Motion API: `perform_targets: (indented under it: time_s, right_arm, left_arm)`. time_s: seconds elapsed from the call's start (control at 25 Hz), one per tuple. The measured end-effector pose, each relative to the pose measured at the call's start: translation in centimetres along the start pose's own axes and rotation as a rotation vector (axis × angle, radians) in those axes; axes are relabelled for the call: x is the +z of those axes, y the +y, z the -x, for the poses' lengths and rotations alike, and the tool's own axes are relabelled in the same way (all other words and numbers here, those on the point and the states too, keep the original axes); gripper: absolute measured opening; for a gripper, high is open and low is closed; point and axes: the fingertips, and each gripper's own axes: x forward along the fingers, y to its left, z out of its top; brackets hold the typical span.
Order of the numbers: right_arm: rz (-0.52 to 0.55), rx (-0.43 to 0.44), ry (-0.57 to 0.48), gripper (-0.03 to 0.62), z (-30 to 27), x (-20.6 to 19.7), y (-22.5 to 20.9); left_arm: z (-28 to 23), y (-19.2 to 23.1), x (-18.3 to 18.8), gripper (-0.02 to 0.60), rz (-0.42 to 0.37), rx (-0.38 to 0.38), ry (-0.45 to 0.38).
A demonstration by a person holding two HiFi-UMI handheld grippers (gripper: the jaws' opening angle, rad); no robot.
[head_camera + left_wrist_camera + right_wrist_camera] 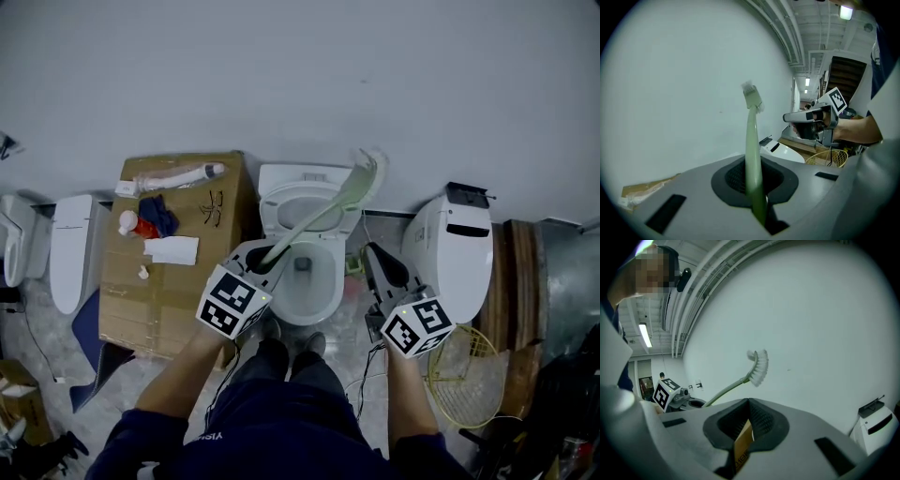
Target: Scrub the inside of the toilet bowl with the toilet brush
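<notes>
A white toilet bowl point(325, 302) with its seat up stands just ahead of the person's feet. My left gripper point(265, 255) is shut on the pale green toilet brush point(314, 220) by the handle's lower end. The brush slants up and to the right, its bristle head point(367, 169) raised in the air over the cistern, outside the bowl. In the left gripper view the handle point(752, 154) rises from between the jaws. My right gripper point(380, 264) hovers right of the bowl, jaws closed, a tan strip point(743, 444) showing at their seam. It faces the brush head point(759, 365).
A cardboard box point(131, 300) left of the toilet carries a tube, a red and blue cloth and white paper. A second white toilet point(459, 248) and a wire basket point(469, 375) stand at the right. White toilet parts point(70, 248) lie at far left.
</notes>
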Motion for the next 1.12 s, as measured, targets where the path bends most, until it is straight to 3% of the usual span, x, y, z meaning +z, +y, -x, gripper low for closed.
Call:
perform_targets:
  time_s: [0.52,1.12]
  right_arm:
    - [0.045,0.006,-0.061,0.005,1.7,3.8,2.0]
    - [0.067,0.013,-0.059,0.005,2.3,4.4,3.3]
  left_arm:
    - [2.9,0.2,2.7,0.035,-0.019,0.022,-0.07]
    - [4.6,0.2,3.2,0.034,0.006,0.046,-0.106]
